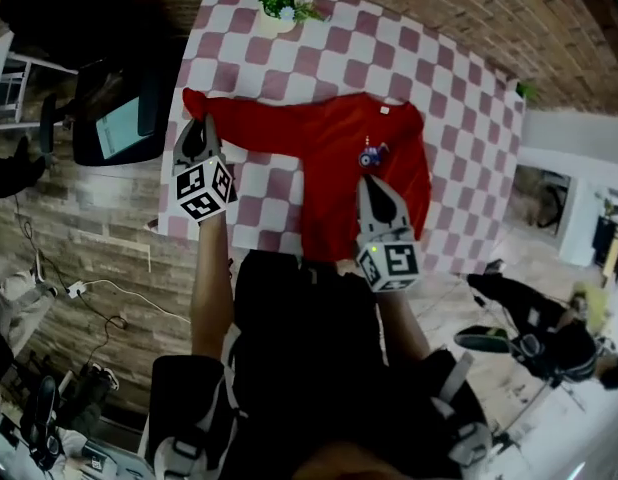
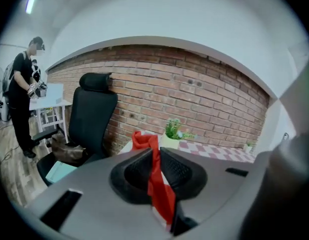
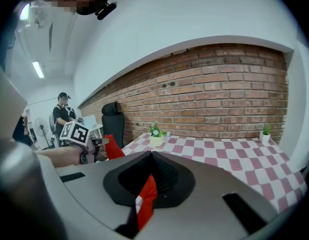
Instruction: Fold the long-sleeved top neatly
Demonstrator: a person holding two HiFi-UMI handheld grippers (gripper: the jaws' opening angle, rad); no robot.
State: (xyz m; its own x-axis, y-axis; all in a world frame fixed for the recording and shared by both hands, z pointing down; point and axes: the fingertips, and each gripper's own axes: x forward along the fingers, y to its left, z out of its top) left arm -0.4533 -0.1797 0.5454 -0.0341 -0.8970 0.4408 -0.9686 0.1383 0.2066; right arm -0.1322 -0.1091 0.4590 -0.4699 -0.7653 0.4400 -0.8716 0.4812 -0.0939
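Top (image 1: 339,158), soft red cloth, lay rumpled on the checked table (image 1: 459,108), its sleeve (image 1: 244,118) tip pinched by the left gripper (image 1: 196,128), its body by the right gripper (image 1: 370,183).

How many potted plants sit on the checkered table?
2. A larger potted plant at the far edge, beyond the red top; a small potted plant at the far right corner. None seems hidden.

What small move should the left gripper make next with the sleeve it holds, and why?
Probably carry the sleeve rightward and lay it across the body of the red long-sleeved top. The left gripper is shut on its end, the sleeve stretches out leftward over the checked tablecloth, and the right gripper holds the body.
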